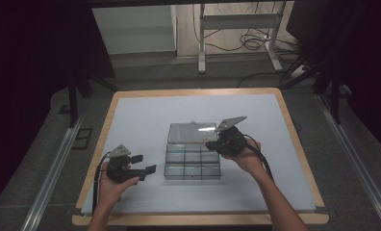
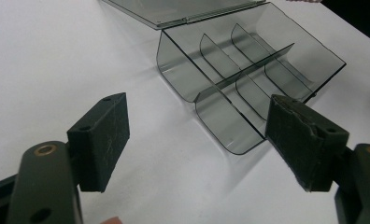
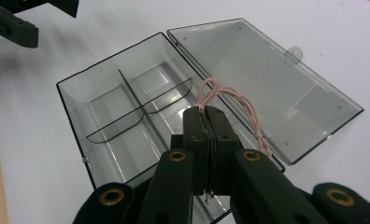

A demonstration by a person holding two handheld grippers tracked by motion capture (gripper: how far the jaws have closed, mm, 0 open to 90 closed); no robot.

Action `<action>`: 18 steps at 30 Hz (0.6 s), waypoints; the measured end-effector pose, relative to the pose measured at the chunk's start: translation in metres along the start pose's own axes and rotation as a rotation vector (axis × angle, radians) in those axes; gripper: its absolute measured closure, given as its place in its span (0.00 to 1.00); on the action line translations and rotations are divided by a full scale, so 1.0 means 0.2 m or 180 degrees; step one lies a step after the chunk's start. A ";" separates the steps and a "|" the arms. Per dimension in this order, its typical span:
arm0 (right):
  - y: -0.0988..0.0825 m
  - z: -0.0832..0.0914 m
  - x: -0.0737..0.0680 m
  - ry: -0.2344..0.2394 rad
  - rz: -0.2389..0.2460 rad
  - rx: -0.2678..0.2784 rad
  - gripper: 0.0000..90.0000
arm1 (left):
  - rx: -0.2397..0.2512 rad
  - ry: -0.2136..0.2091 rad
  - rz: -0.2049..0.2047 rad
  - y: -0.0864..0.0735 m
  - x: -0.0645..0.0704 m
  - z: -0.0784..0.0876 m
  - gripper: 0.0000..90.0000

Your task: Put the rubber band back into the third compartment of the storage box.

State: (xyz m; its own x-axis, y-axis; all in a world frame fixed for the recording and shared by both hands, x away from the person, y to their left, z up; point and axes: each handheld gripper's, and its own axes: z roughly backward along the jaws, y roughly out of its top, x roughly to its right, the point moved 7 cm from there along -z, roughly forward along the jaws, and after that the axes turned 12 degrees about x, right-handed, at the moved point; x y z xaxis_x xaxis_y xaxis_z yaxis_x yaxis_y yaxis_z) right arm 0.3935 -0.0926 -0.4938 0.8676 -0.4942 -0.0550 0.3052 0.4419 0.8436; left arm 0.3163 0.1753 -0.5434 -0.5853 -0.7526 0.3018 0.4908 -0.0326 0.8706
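Our right gripper pinched a pink cord just above the open box (mid-table); the left gripper, wide open and empty, waited nearer the table's left edge.

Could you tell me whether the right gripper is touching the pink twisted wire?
Touching: in the right gripper view, the right gripper's fingers are shut on the pink twisted wire.
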 end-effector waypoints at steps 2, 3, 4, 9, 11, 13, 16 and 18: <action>-0.01 -0.01 -0.01 0.0007 -0.0008 -0.0010 0.96 | 0.0004 -0.0005 -0.0002 0.00 0.00 0.00 0.24; -0.01 -0.01 -0.01 0.0010 -0.0004 -0.0016 0.96 | 0.0004 -0.0007 -0.0005 0.00 0.00 0.00 0.24; -0.01 -0.01 -0.01 0.0008 -0.0005 -0.0013 0.96 | 0.0001 -0.0006 -0.0005 0.00 0.00 0.00 0.24; -0.02 -0.03 -0.02 0.0019 0.0001 -0.0015 0.96 | 0.0006 -0.0003 -0.0008 0.00 0.00 0.00 0.24; -0.03 -0.04 -0.02 0.0021 -0.0012 -0.0029 0.96 | 0.0010 -0.0008 -0.0002 0.00 0.00 0.01 0.24; -0.04 -0.05 -0.02 0.0024 -0.0014 -0.0045 0.96 | 0.0009 -0.0006 0.0001 0.00 0.00 0.01 0.24; -0.06 -0.06 -0.01 0.0022 -0.0030 -0.0082 0.96 | 0.0013 -0.0004 0.0004 0.00 0.00 0.01 0.24; -0.08 -0.08 -0.01 0.0008 -0.0024 -0.0104 0.96 | 0.0008 -0.0003 0.0001 0.00 0.00 0.01 0.24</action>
State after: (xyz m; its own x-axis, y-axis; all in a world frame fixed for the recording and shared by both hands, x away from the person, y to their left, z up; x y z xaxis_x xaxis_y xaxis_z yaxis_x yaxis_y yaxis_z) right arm 0.3933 -0.0869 -0.5147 0.8662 -0.4958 -0.0625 0.3242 0.4625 0.8252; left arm 0.3158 0.1763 -0.5428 -0.5858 -0.7519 0.3025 0.4895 -0.0307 0.8715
